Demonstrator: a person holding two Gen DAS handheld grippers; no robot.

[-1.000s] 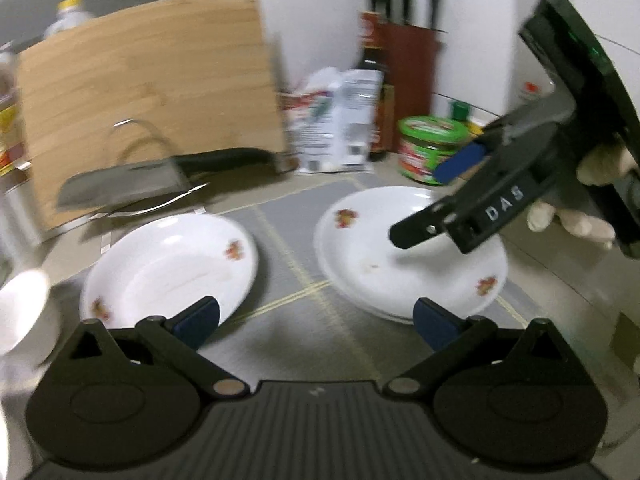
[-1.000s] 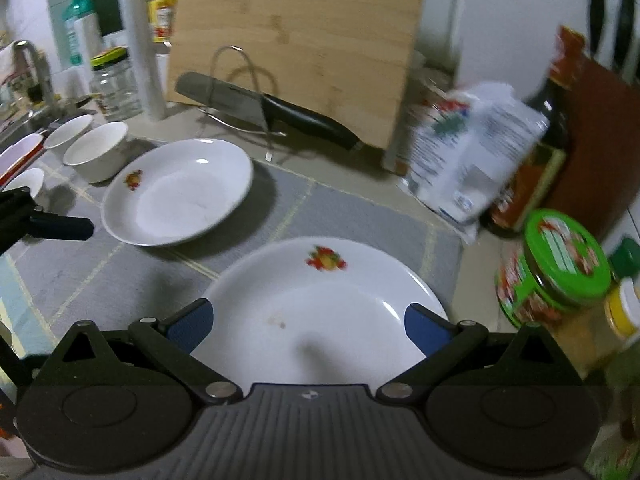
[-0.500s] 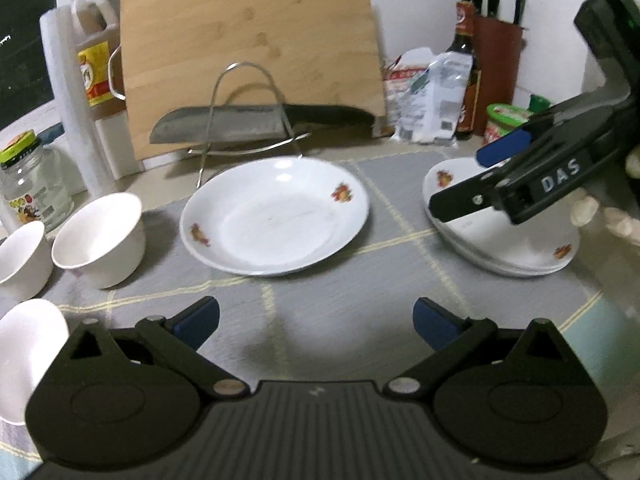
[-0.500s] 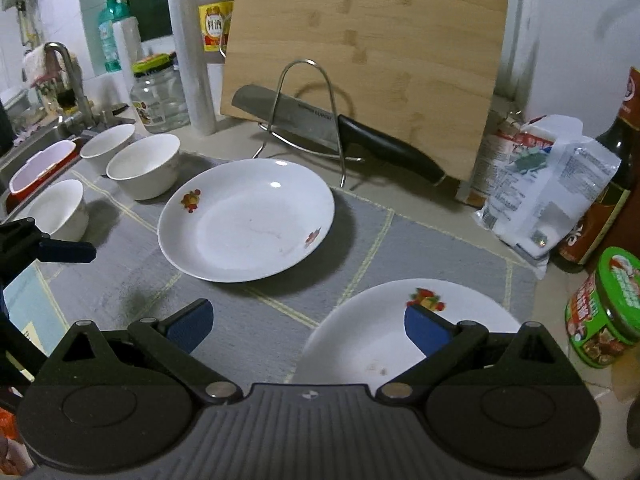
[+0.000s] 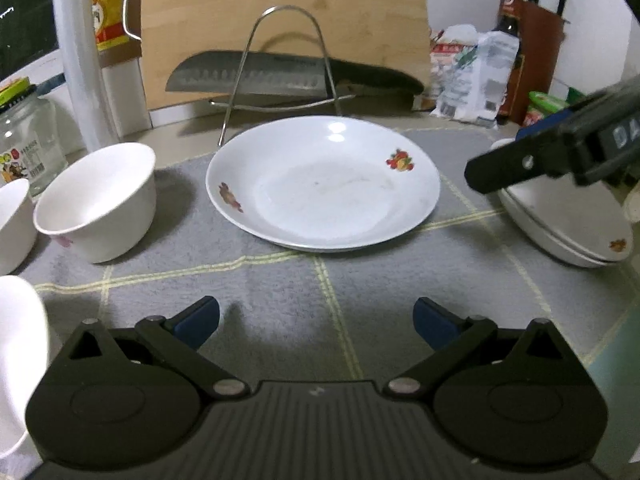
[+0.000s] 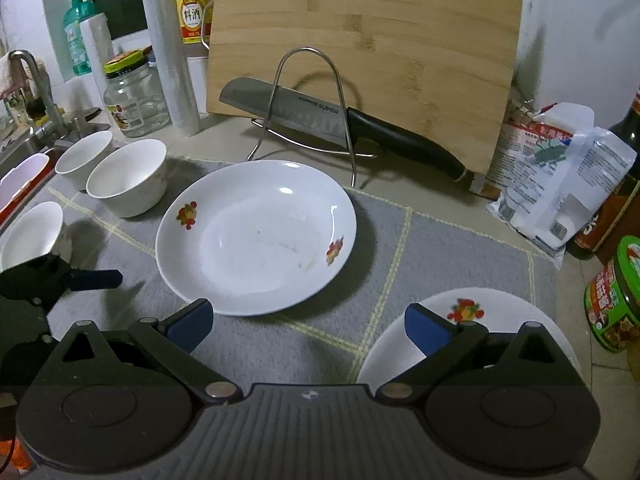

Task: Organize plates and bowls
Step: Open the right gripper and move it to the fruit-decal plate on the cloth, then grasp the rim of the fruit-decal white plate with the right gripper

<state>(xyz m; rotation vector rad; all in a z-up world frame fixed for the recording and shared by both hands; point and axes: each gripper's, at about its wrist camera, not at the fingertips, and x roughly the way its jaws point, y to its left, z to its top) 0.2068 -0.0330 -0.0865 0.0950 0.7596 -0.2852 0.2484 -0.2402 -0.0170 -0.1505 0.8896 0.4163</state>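
Observation:
A white plate with fruit prints [image 5: 324, 184] lies alone on the grey mat, also in the right wrist view [image 6: 256, 236]. A stack of like plates [image 5: 568, 224] sits at the right, below my right gripper in its own view [image 6: 468, 328]. Three white bowls stand at the left: one upright [image 5: 96, 200], [image 6: 128, 176], one behind it [image 6: 82, 158], one nearer [image 6: 32, 236]. My left gripper [image 5: 316, 320] is open and empty, short of the single plate. My right gripper [image 6: 308, 322] is open and empty, between the plate and the stack.
A wire rack [image 6: 308, 108] holds a cleaver [image 6: 296, 110] against a bamboo cutting board [image 6: 368, 52]. A glass jar [image 6: 134, 94], a roll [image 6: 168, 48], bottles and a sink [image 6: 24, 148] are at the left. A bag [image 6: 560, 168], sauce bottle and green-lidded jar [image 6: 612, 300] are at the right.
Both grippers have swung left: the single plate is now central and closer, the stack has slid to the right edge. Both stay open and empty.

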